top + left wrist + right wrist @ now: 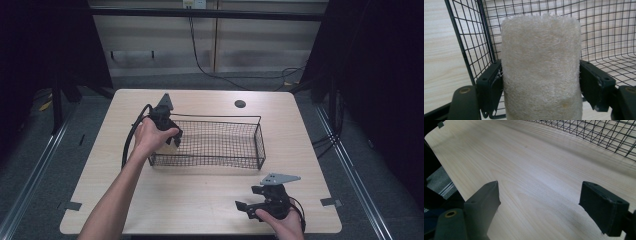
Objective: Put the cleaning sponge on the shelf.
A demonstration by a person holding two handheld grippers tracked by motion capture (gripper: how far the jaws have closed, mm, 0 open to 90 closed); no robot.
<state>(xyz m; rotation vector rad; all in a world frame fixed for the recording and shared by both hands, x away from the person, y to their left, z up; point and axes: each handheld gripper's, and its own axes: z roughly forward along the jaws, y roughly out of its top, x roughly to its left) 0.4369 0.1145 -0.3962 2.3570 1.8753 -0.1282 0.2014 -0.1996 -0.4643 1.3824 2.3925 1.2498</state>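
Pale, fibrous loofah sponge (541, 67), clamped upright between both jaws of the left gripper (170, 134), at the 9 o'clock end of the wire basket (260, 145) and roughly level with its rim. Probably the placing step: sponge about to go into the basket. Next move likely a short drop inside the mesh, then a release. Right gripper (546, 210) at 5 o'clock on the tabletop (200, 195), jaws spread wide, holding nothing, just above bare wood. Hard to tell whether the sponge already touches the basket floor. Sponge's lower end cut off in the left gripper view; in the high view, mostly hidden behind the left hand (150, 137).
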